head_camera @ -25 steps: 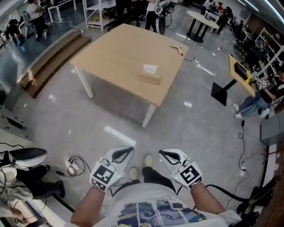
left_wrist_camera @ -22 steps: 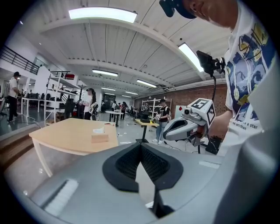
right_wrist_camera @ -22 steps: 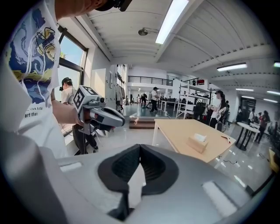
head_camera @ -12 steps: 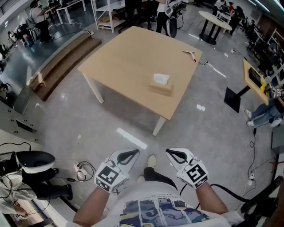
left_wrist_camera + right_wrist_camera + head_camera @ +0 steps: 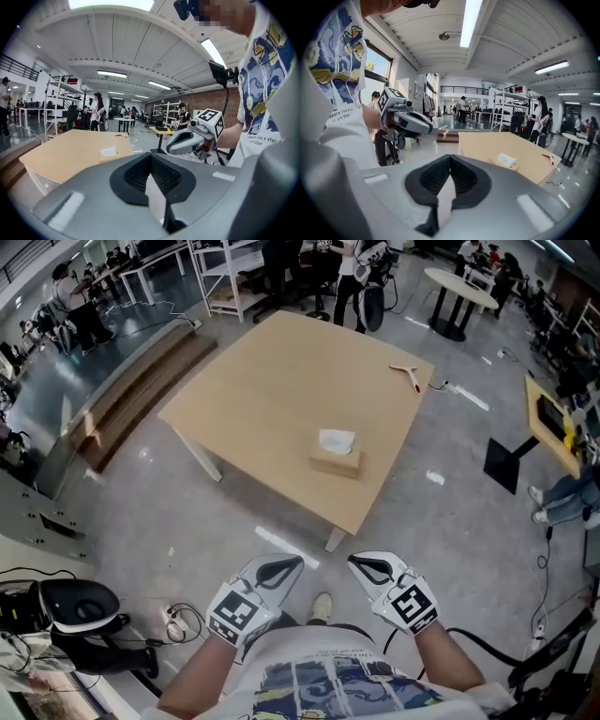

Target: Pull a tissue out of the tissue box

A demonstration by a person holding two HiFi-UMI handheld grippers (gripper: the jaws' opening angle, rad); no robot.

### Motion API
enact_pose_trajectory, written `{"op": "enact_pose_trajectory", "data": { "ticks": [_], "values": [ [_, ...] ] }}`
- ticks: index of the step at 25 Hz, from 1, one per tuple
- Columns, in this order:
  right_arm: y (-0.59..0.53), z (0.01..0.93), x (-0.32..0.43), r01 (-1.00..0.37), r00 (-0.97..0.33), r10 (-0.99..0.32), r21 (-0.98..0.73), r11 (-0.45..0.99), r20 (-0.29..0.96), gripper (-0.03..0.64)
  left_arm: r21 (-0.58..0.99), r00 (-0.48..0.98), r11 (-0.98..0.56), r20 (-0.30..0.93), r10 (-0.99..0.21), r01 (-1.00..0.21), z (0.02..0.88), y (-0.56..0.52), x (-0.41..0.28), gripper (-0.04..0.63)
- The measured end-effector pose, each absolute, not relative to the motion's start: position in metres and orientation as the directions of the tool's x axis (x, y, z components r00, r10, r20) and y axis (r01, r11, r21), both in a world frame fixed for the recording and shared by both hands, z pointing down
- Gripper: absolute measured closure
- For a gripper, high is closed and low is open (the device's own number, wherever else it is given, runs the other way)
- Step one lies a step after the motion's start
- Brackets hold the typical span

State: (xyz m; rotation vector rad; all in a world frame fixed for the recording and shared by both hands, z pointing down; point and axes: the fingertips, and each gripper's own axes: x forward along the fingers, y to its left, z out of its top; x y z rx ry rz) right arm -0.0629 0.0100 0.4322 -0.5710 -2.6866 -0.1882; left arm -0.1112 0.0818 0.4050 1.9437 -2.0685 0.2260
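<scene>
A brown tissue box with a white tissue sticking out of its top sits near the front right corner of the light wooden table. The box also shows far off in the left gripper view and the right gripper view. My left gripper and right gripper are held side by side close to my body, well short of the table. Both are shut with nothing between the jaws.
A wooden hanger-like piece lies at the table's far right corner. Cables and a dark stool are on the floor at the left. A round black table and a side desk stand to the right. People stand beyond the table.
The table and tissue box have come closer and lower in the head view as I walk towards them. Both grippers stay shut in front of my body.
</scene>
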Motion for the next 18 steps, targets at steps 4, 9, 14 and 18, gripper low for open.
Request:
{"op": "enact_pose_trajectory", "data": {
  "ticks": [4,9,14,18],
  "values": [
    [-0.012,0.435,-0.071,0.406,-0.846,0.362,0.032,0.913,0.391,0.614,0.083,-0.039,0.070,0.325,-0.945,-0.994,0.411,0.058,-0.118,0.592],
    [-0.039,0.444,-0.086,0.372,-0.858,0.340,0.010,0.928,0.386,0.614,0.101,0.001,0.033,0.322,-0.947,-0.994,0.420,0.030,-0.135,0.592],
    [-0.056,0.447,-0.115,0.303,-0.877,0.278,0.003,0.953,0.392,0.614,0.109,0.062,-0.028,0.326,-0.943,-0.994,0.432,0.013,-0.166,0.592],
    [-0.075,0.445,-0.137,0.244,-0.893,0.216,0.021,0.970,0.394,0.614,0.100,0.111,-0.082,0.331,-0.937,-0.992,0.436,-0.010,-0.199,0.592]
  ]
}}
